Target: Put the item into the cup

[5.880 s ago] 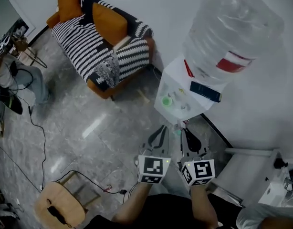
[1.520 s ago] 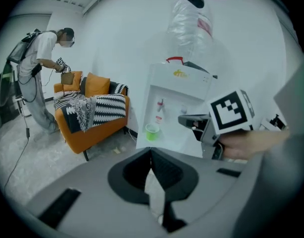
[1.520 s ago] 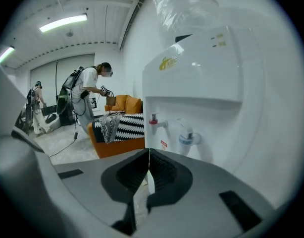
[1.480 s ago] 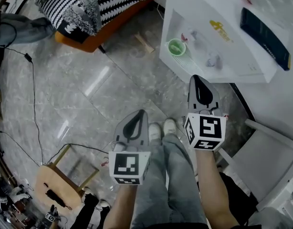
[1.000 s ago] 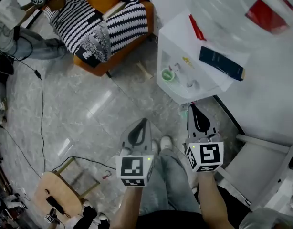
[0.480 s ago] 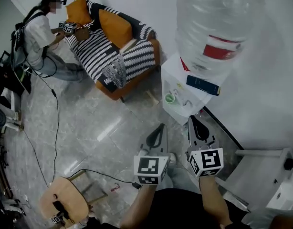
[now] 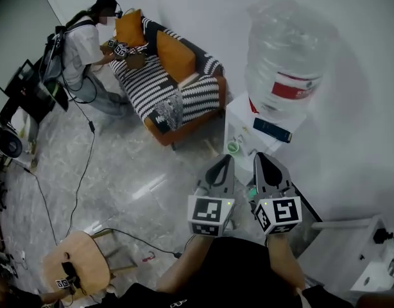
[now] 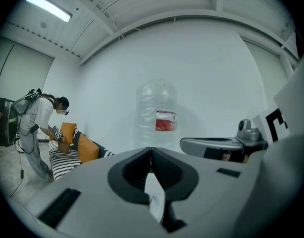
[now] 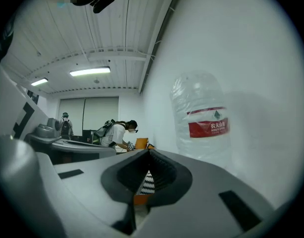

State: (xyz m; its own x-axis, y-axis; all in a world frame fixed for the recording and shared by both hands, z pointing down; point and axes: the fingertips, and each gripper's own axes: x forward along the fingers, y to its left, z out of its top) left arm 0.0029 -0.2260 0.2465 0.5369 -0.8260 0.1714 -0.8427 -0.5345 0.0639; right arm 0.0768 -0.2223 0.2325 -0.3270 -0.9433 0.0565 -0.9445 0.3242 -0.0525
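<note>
A small green cup (image 7: pixel 233 147) stands in the recess of a white water dispenser (image 7: pixel 243 124). Both grippers are held side by side just in front of the dispenser, pointing at it. The left gripper (image 7: pixel 226 162) has its tip just below the cup and its jaws closed together with nothing between them (image 8: pixel 151 150). The right gripper (image 7: pixel 260 159) is shut too, also holding nothing (image 9: pixel 148 152). A small teal patch (image 7: pixel 251 191) shows between the two grippers; I cannot tell what it is. No other loose item is visible.
A big clear water bottle (image 7: pixel 286 63) tops the dispenser, with a dark flat object (image 7: pixel 272 130) beside its base. A striped sofa with orange cushions (image 7: pixel 178 95) stands to the left, a person (image 7: pixel 86 51) bending at it. A wooden stool (image 7: pixel 74 263) and cables lie lower left.
The head view has pulled back and up, so the dispenser looks smaller and the person at the sofa shows. The two grippers have come closer together and stay shut.
</note>
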